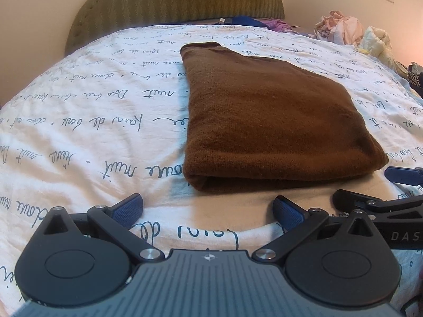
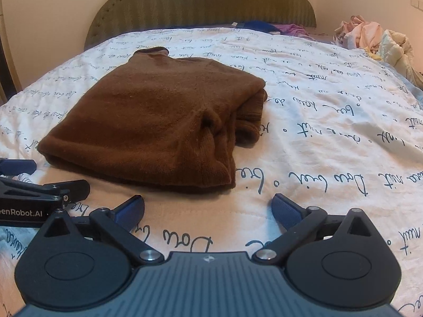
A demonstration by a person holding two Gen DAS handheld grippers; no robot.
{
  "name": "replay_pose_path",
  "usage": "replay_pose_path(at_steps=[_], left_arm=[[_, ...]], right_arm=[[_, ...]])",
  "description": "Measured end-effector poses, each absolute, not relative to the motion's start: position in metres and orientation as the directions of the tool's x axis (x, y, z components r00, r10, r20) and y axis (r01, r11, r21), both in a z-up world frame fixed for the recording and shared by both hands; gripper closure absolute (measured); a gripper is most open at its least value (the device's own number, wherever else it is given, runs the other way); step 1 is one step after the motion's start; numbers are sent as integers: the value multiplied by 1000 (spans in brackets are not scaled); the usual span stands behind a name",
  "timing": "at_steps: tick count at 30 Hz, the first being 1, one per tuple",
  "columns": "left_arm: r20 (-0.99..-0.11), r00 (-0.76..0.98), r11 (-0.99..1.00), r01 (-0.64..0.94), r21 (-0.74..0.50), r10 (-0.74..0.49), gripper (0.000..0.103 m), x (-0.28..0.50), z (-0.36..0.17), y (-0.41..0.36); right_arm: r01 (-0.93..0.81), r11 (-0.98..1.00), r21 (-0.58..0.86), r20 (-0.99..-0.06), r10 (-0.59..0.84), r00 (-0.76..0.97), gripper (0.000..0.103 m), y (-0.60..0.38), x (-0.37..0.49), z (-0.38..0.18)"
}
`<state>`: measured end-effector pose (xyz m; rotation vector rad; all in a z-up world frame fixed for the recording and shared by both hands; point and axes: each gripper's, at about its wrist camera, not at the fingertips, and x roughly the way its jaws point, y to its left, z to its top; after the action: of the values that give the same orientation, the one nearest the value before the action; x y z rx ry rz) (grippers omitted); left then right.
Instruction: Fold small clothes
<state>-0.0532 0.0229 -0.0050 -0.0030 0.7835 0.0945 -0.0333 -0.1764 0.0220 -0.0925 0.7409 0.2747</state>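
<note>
A folded brown sweater (image 1: 264,111) lies flat on a bed, on a white quilt (image 1: 79,132) printed w/ dark cursive script. In the left wrist view the sweater sits just ahead & slightly right of the left gripper (image 1: 208,210), whose jaws are spread wide w/ nothing between them; the blue pads (image 1: 129,207) are near the sweater's front fold but apart from it. The right gripper (image 2: 207,208) is likewise spread wide & empty, w/ the sweater ahead & to its left; a loose sleeve or edge bunches at the sweater's right side. Each gripper shows at the edge of the other's view, side by side. Behind: an olive padded headboard (image 2: 201,2), blue & purple cloth near it, and a pile of pale clothes (image 2: 370,37) at the bed's far right.
</note>
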Motion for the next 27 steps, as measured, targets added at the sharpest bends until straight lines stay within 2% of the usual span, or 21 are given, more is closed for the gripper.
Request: replay_pose_path(at_steps=[27], left_arm=[[-696,710,992,-118,33,108,0,-52,-6,21]], right_arm=[[-244,970,6,-671,185,718,0,-175,-28,19]])
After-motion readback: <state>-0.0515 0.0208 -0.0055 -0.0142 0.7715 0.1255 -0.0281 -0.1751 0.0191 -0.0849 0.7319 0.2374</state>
